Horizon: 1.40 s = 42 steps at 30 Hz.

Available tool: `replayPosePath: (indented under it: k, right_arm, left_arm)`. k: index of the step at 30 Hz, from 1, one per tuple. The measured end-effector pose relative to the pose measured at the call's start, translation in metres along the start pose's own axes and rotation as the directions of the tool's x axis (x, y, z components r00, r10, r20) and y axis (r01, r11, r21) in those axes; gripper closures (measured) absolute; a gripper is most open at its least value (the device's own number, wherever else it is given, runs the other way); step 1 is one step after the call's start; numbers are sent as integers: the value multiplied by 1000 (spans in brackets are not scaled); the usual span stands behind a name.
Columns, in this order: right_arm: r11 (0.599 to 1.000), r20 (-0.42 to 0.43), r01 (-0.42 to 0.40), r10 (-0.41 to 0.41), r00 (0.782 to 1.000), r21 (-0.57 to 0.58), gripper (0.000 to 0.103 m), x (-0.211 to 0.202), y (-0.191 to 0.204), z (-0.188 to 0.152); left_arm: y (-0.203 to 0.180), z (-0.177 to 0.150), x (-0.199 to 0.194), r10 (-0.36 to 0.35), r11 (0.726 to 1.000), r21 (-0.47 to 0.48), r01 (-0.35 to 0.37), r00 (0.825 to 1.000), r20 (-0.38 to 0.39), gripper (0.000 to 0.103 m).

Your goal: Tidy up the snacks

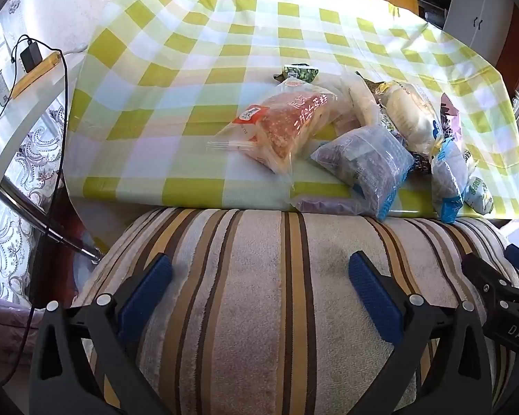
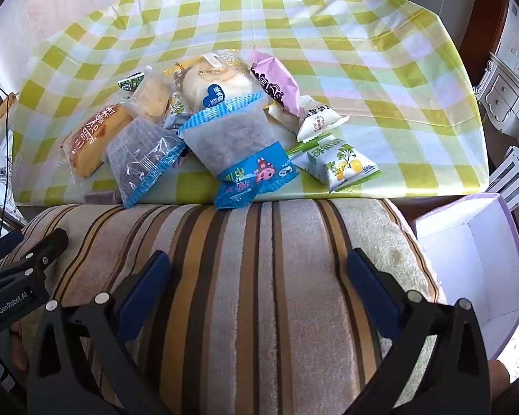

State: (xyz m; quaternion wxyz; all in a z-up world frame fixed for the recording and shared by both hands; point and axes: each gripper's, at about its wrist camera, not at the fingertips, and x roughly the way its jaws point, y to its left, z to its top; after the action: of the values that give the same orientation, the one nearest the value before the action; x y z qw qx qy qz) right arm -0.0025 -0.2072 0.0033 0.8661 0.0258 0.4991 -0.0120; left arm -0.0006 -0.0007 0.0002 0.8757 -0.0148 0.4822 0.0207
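Observation:
A heap of snack packets lies on the green-checked tablecloth (image 1: 190,69) near the table's front edge. It holds an orange sandwich bread bag (image 1: 280,128) (image 2: 93,135), a clear bag with blue trim (image 1: 366,166) (image 2: 142,159), a blue-ended bag with a cartoon (image 2: 242,148), a round bread pack (image 2: 218,83), a pink packet (image 2: 276,86) and a green-white packet (image 2: 342,162). My left gripper (image 1: 259,287) is open and empty above a striped cushion (image 1: 259,276), short of the heap. My right gripper (image 2: 259,283) is open and empty above the same cushion (image 2: 259,259).
An open white box with lilac walls (image 2: 474,263) stands at the right, beside the cushion. A power strip with a black adapter (image 1: 31,58) lies left of the table. A metal table leg (image 1: 45,224) runs at the lower left. Cabinets (image 2: 501,93) stand at the right.

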Motion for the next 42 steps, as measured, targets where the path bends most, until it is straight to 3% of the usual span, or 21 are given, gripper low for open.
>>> replayPosePath:
  k: [2,42]
  right_arm:
    - [999,-29,35,-36,999,-20,1,1,1,1]
    - [1000,10,25,-25,1000,-10,1,2,2,-3]
  left_arm:
    - [1,0,1,-15,1000,-10,15,1000,-10,4]
    - [2,2,2,-8,1000,1,8,1000,14,5]
